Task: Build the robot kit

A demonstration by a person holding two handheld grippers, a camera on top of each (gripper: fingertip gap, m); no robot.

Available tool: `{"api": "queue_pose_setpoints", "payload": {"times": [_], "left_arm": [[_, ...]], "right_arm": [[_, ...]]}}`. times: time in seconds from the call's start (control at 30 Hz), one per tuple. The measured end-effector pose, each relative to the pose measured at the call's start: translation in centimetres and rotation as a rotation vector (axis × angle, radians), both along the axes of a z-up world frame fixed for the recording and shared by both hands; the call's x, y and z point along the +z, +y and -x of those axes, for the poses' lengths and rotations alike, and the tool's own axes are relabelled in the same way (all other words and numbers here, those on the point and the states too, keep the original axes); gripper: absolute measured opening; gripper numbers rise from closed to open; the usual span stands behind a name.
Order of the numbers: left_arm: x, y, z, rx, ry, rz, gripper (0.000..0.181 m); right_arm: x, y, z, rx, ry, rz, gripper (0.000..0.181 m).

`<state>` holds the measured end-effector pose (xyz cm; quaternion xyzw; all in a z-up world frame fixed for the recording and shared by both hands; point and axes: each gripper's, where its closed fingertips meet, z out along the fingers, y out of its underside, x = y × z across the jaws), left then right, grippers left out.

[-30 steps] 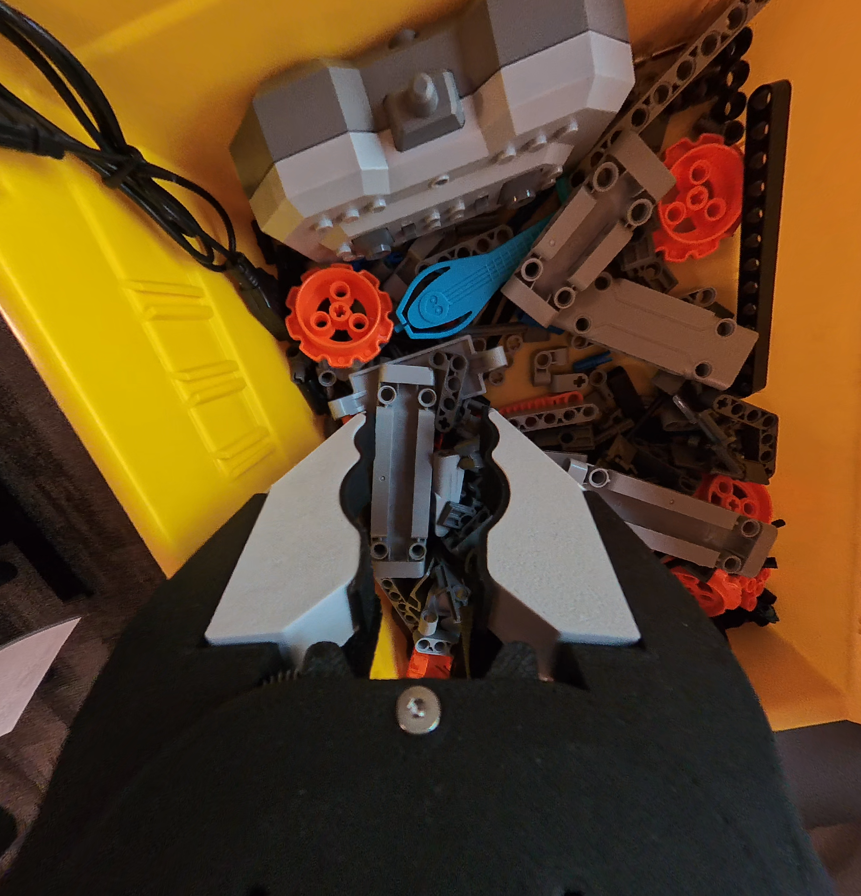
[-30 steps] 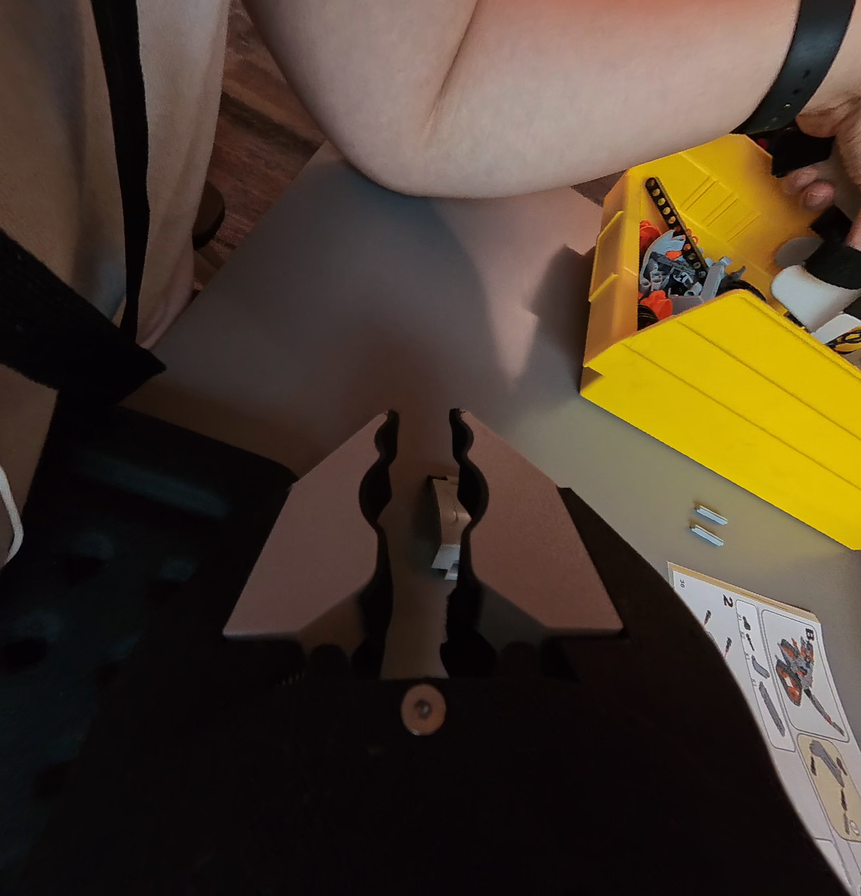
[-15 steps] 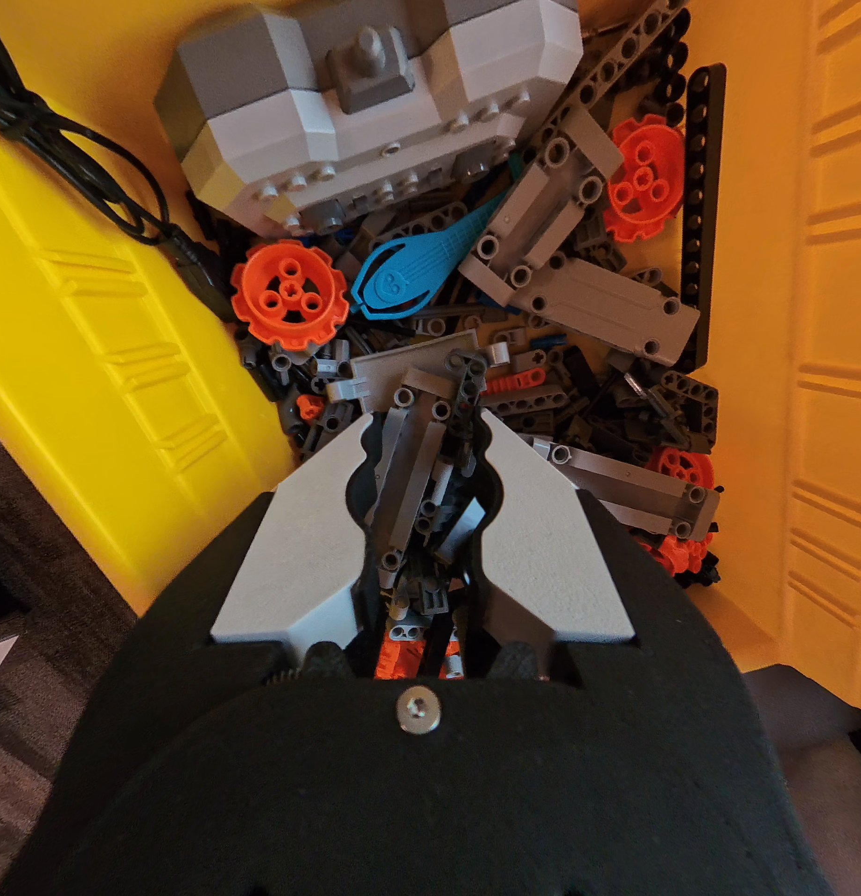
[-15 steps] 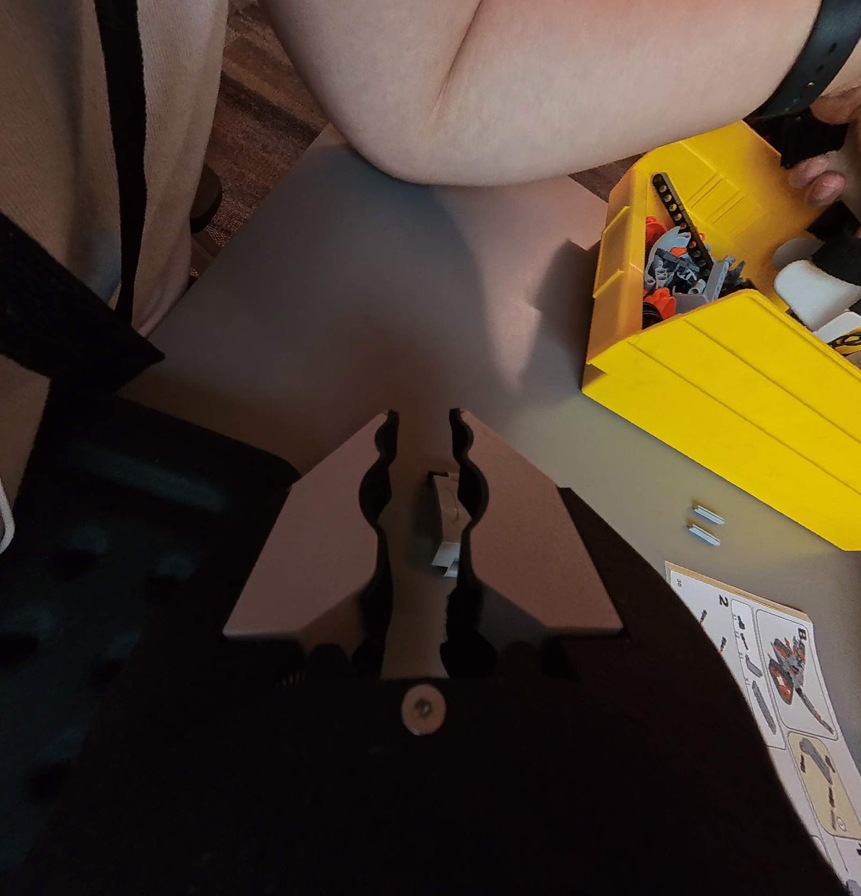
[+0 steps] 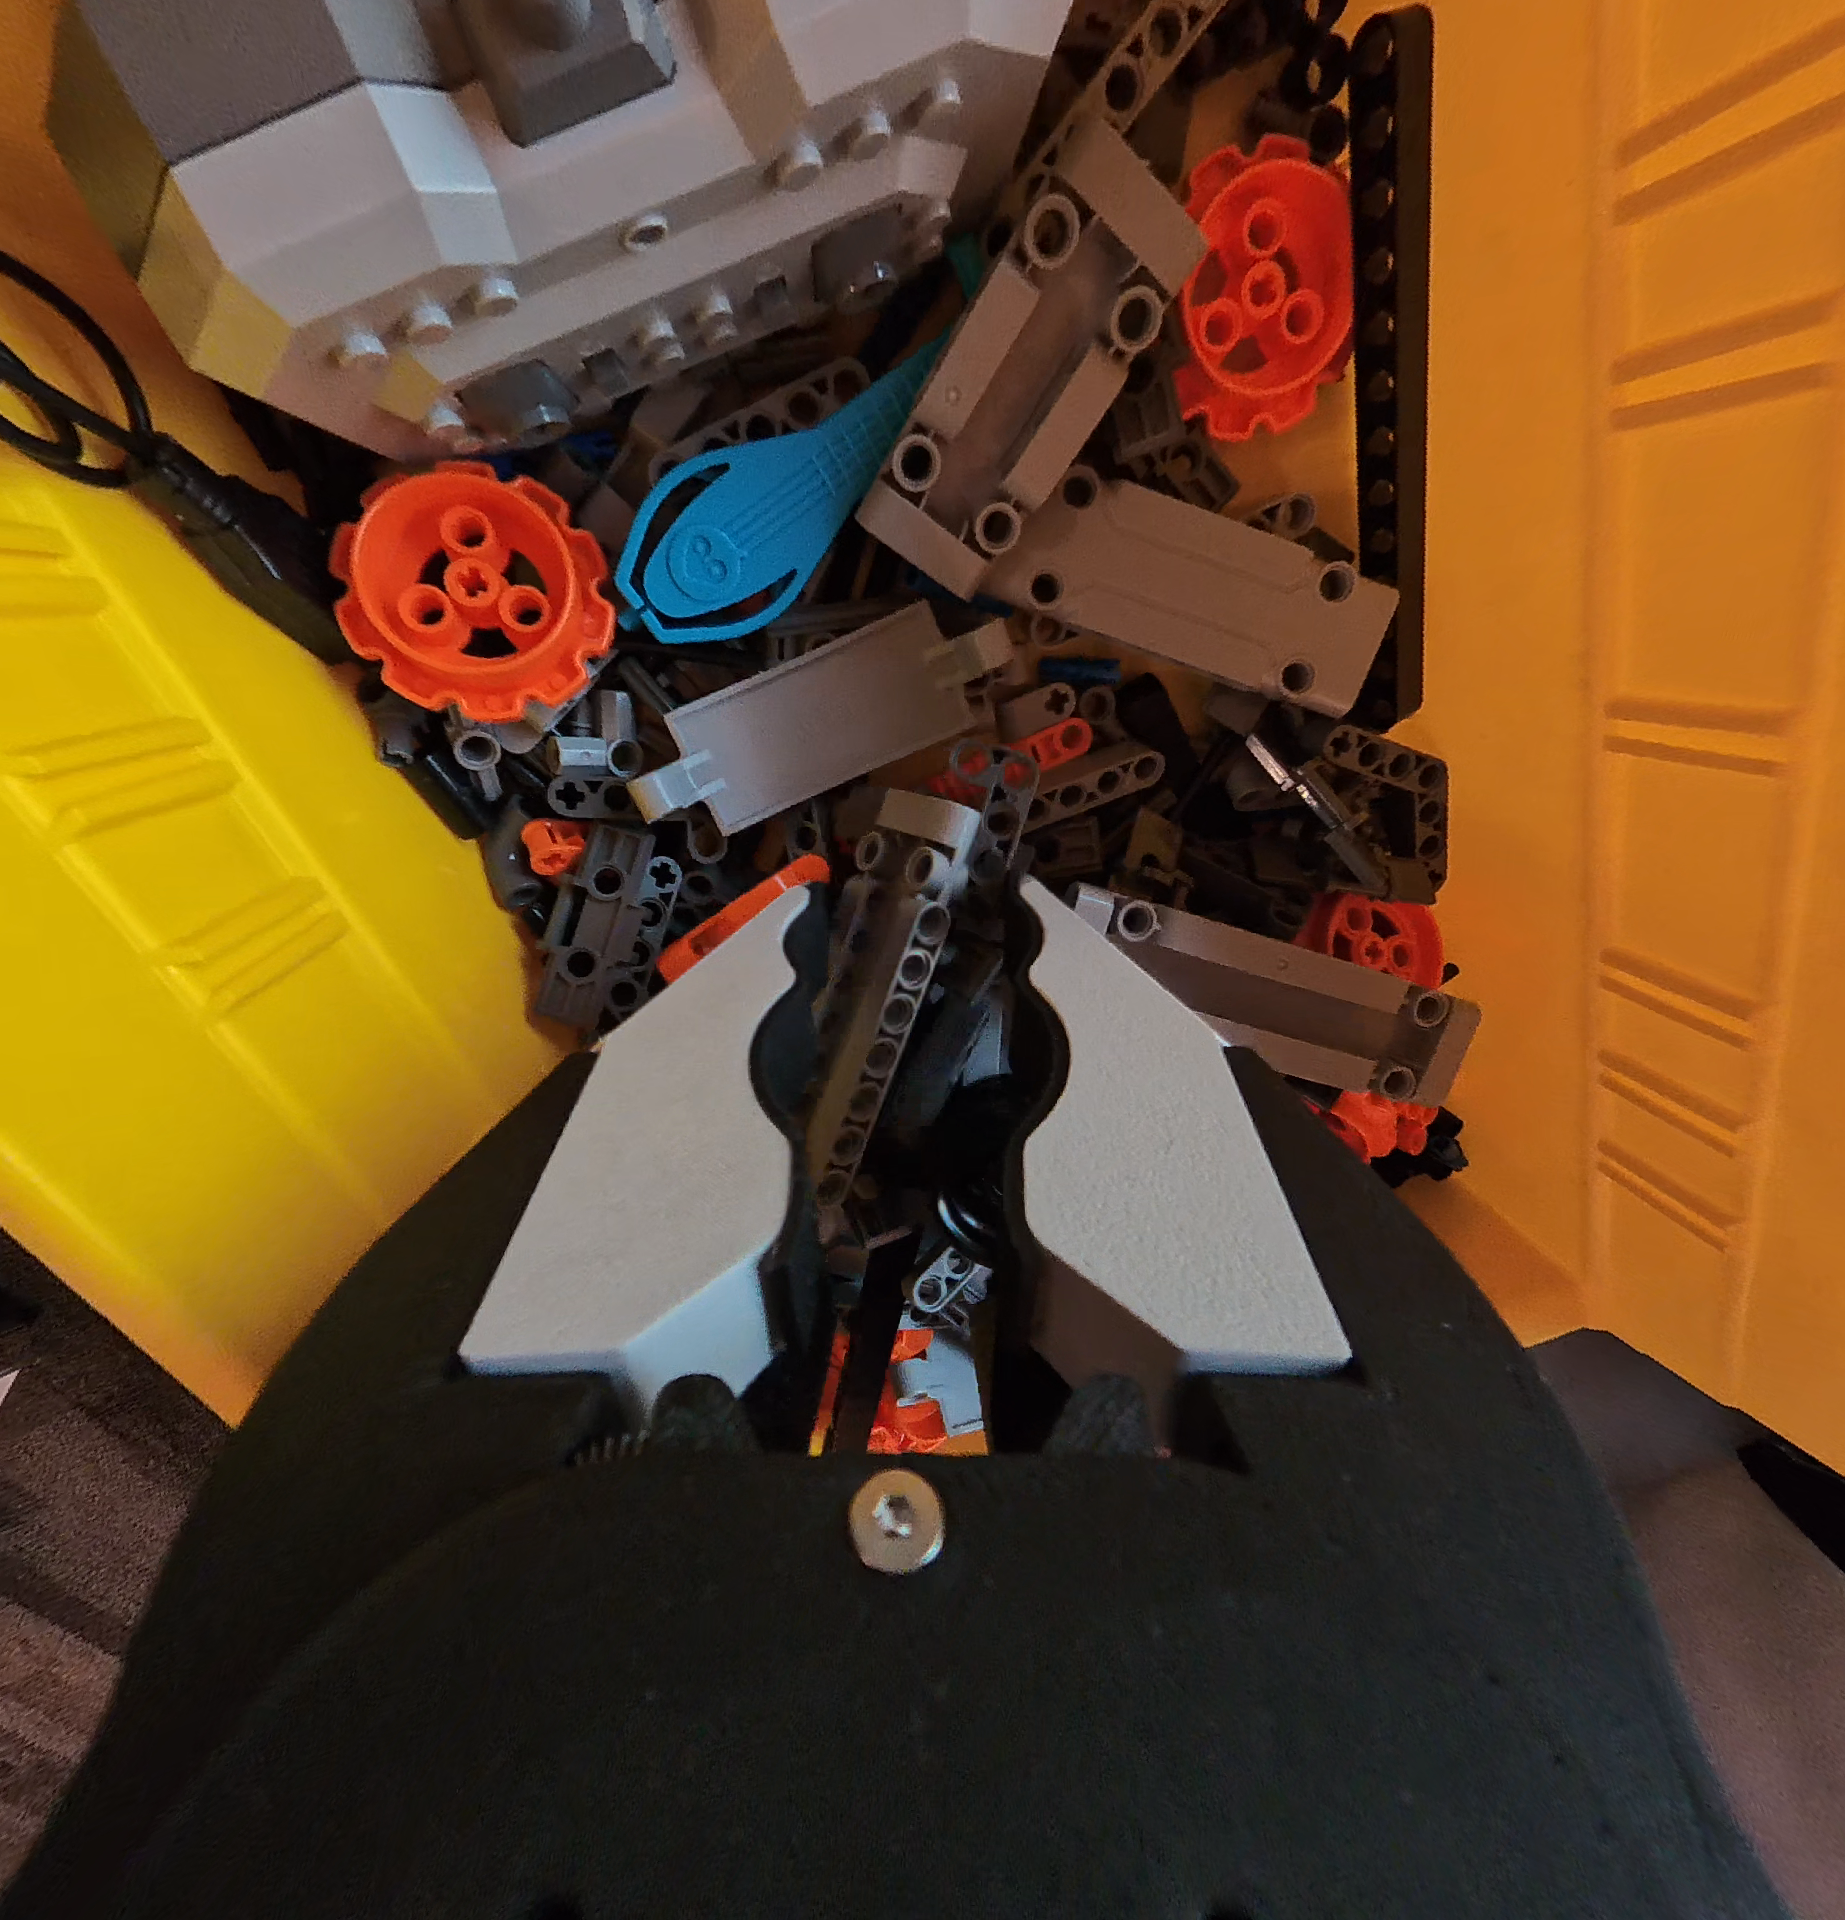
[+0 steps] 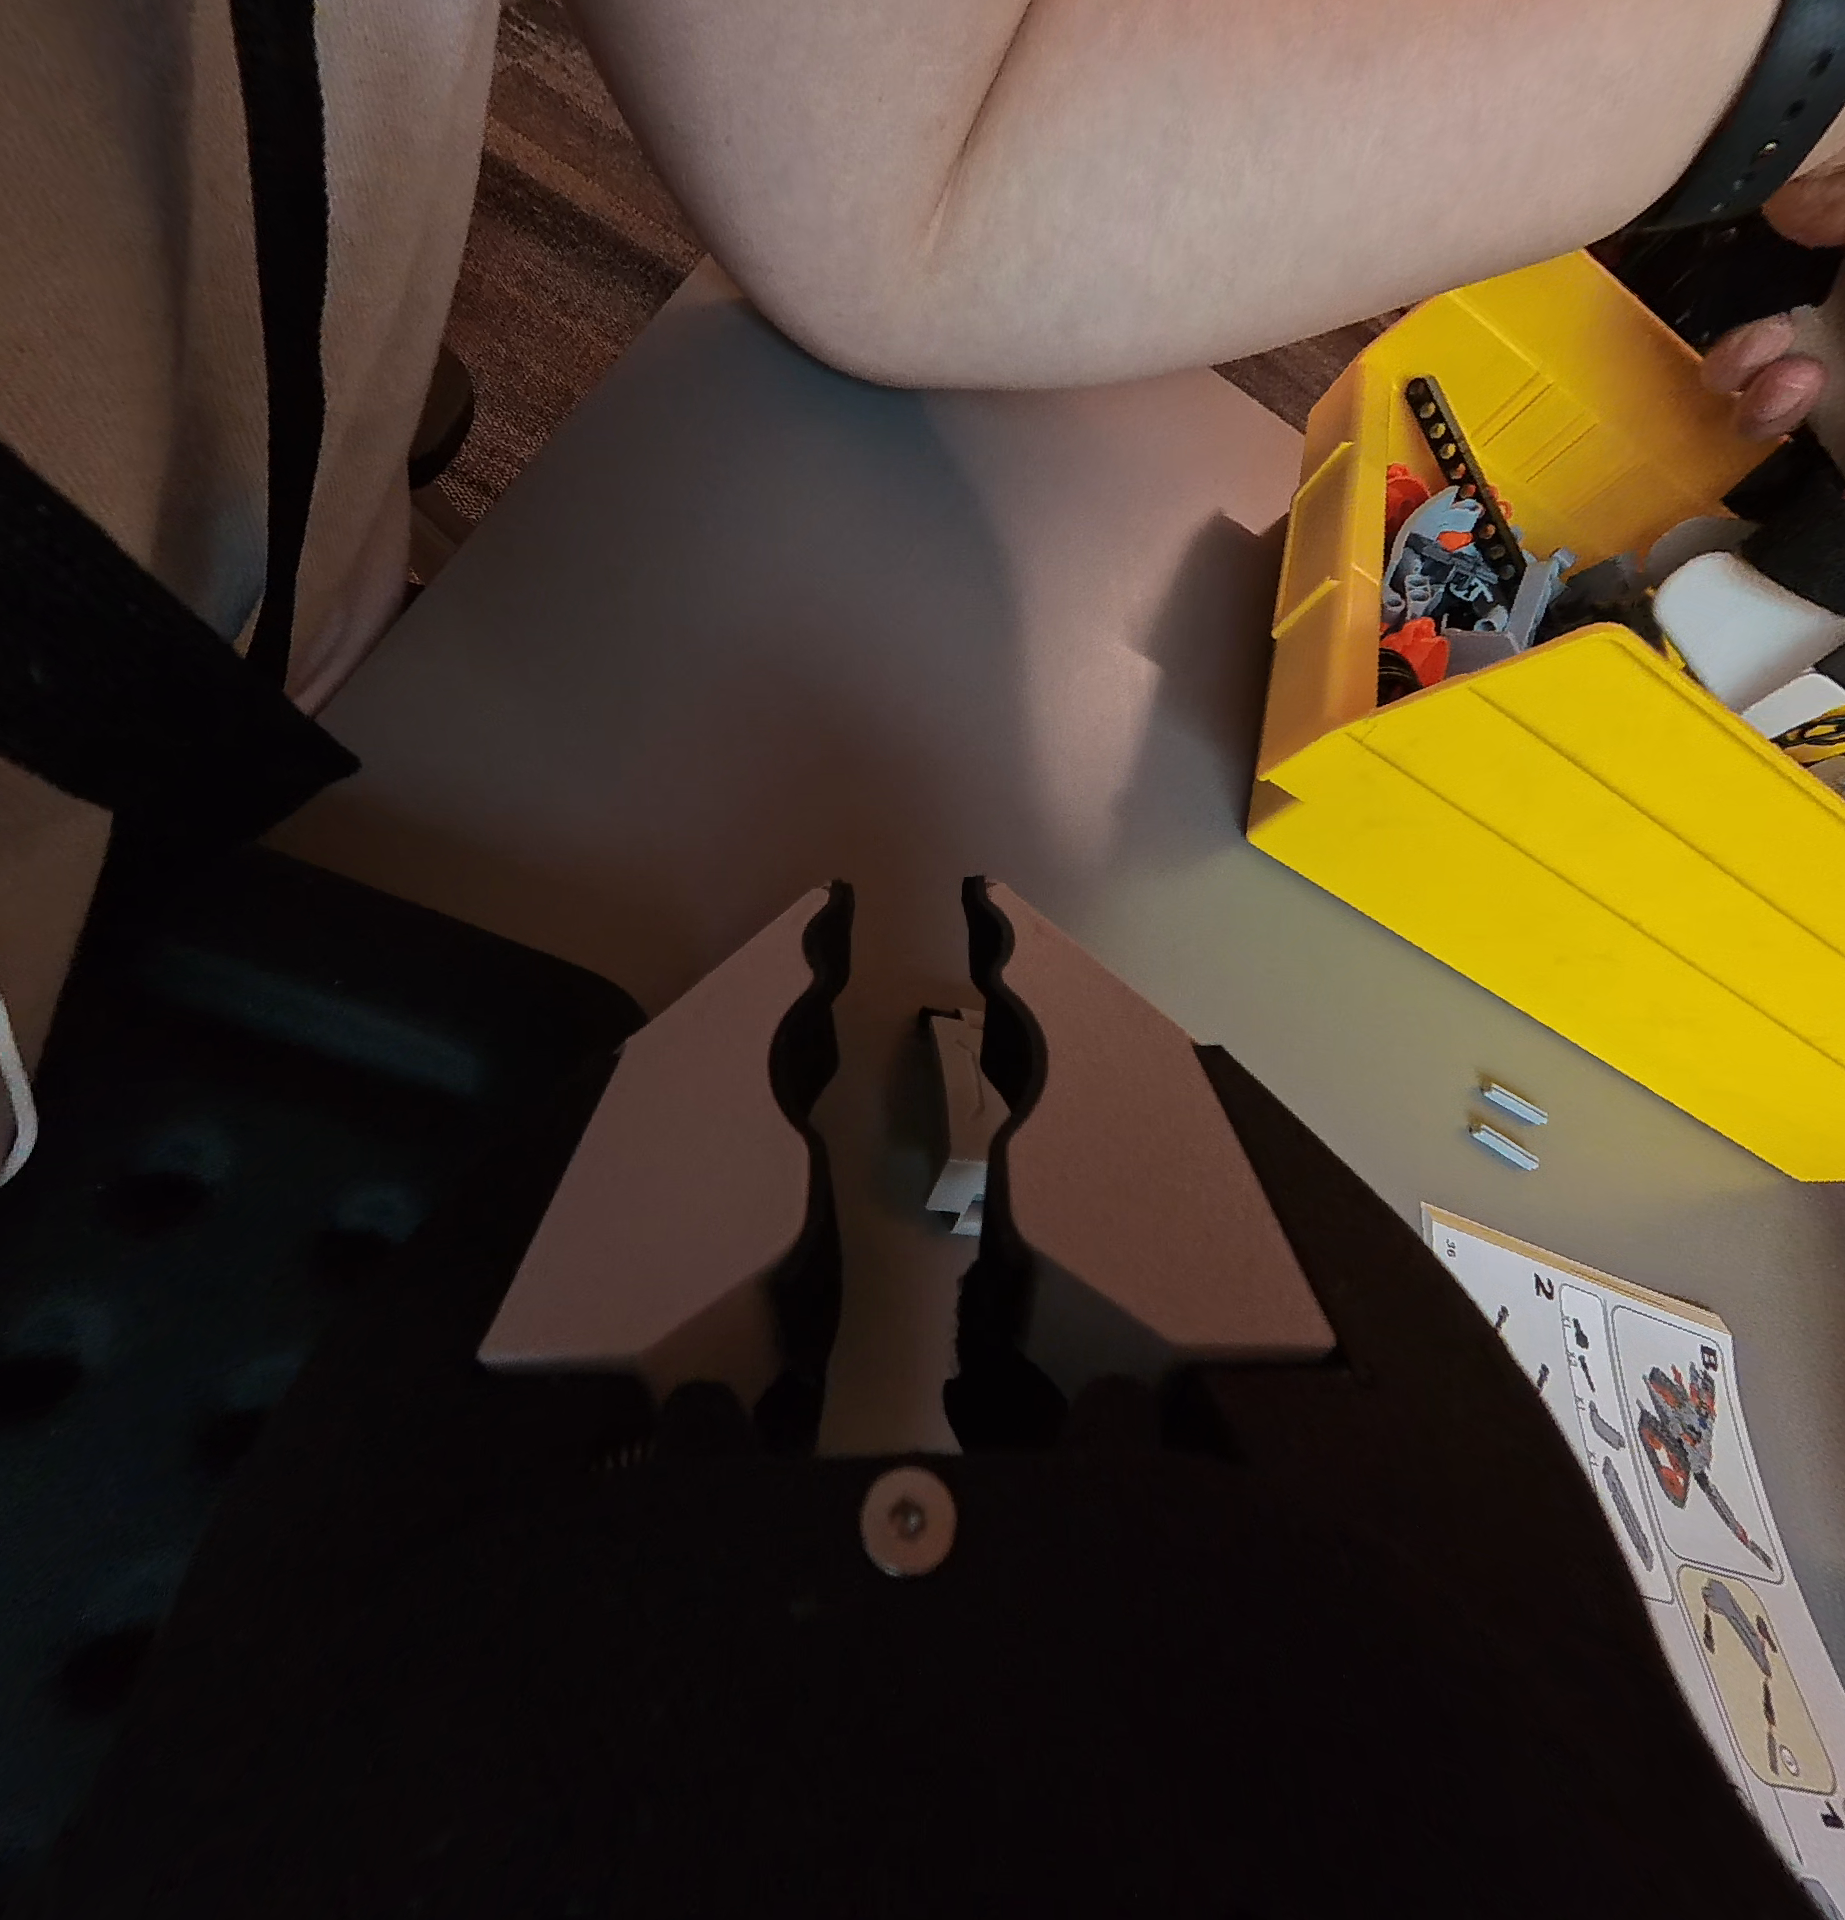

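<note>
Left gripper [image 5: 918,904], matte black body with pale grey wedge fingers [image 5: 679,1101] and wavy black inner pads, is sunk into a yellow plastic bin [image 5: 1676,727] of building-set parts; jaws stand apart with a dark grey perforated beam [image 5: 902,997] slanting up through the gap, contact with the pads not discernible. Around it: an orange toothed wheel [image 5: 471,592] left of the pile, a blue leaf-shaped piece [image 5: 762,520] beside it, a flat light grey panel [image 5: 824,717] just ahead of the fingertips, a bulky grey-and-white block [image 5: 544,208] studded along its edge at the far end, and a long black holed strip [image 5: 1391,364] against the ribbed right wall. A black cable [image 5: 76,416] drapes over the left rim. Right gripper [image 6: 905,883], same build, hovers over a smooth grey tabletop [image 6: 689,675] in shadow, jaws parted, with a small grey and white part [image 6: 944,1122] lying against the right pad. Yellow bin [image 6: 1583,862] sits well off to the right; two tiny pale pins [image 6: 1505,1127] and a printed instruction sheet [image 6: 1676,1455] lie near it. A bare forearm [image 6: 1157,177] with a black strap crosses above.
</note>
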<state>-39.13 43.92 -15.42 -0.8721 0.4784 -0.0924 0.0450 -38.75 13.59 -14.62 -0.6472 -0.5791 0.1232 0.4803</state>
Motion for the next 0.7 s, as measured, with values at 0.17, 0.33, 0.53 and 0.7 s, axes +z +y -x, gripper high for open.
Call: {"api": "queue_pose_setpoints", "payload": {"times": [0.17,0.33,0.53,0.7], "left_arm": [[0.2,-0.7,-0.3,-0.014,-0.013,0.027,0.028],[0.4,-0.8,-0.2,-0.013,-0.013,0.032,0.029],[1.0,-1.0,-0.1,-0.008,-0.034,0.04,0.026],[1.1,-1.0,0.0,-0.001,-0.038,0.046,0.026]], "right_arm": [[2.0,4.0,-3.7,-0.263,0.081,-0.043,0.02],[-0.4,7.3,-10.4,-0.555,0.187,0.264,0.02],[-1.0,7.8,-12.3,-0.62,0.235,0.353,0.008],[-2.3,7.4,-11.7,-0.594,0.149,0.37,0.002]]}}
